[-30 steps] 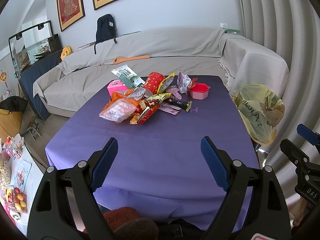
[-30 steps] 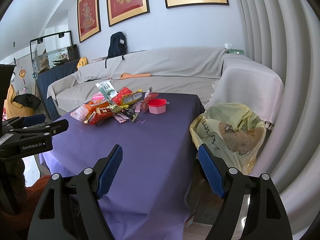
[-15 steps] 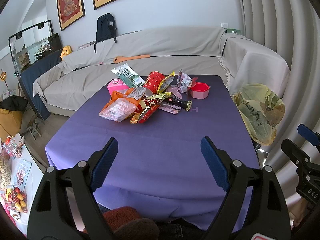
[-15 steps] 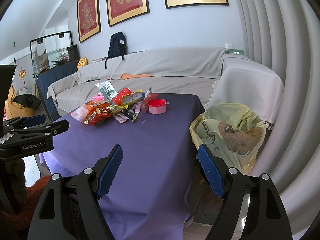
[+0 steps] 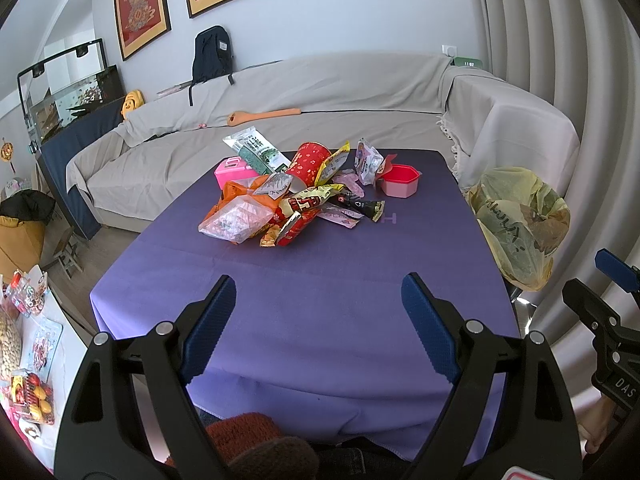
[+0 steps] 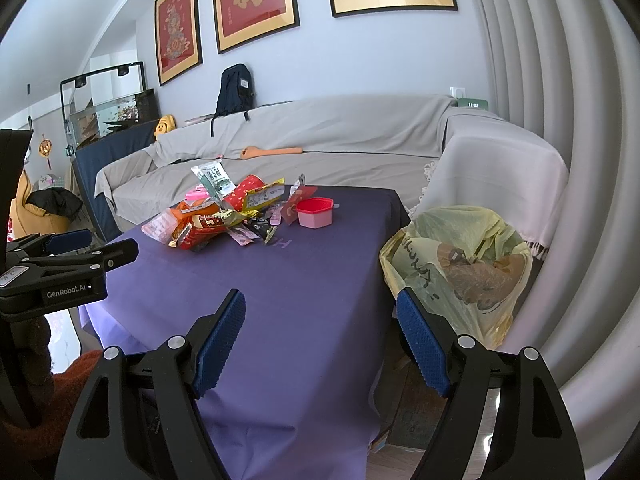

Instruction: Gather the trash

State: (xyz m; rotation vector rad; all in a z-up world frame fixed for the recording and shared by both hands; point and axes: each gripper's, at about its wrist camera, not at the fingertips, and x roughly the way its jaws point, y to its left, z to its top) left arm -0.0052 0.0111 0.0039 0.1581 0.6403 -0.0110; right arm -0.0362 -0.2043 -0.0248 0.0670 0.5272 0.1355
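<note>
A pile of snack wrappers (image 5: 288,200) lies at the far middle of the purple-clothed table (image 5: 312,300); it also shows in the right wrist view (image 6: 224,216). A red paper cup (image 5: 308,164), a pink box (image 5: 230,172) and a red tub (image 5: 399,180) sit among it. A yellow trash bag (image 5: 520,220) stands off the table's right edge, also in the right wrist view (image 6: 460,268). My left gripper (image 5: 318,308) is open and empty over the table's near edge. My right gripper (image 6: 320,320) is open and empty near the table's right front corner.
A grey covered sofa (image 5: 320,92) wraps behind and right of the table. A dark backpack (image 5: 212,54) sits on its back. A fish tank (image 5: 72,96) stands far left. Packaged goods (image 5: 24,344) lie on a surface at near left.
</note>
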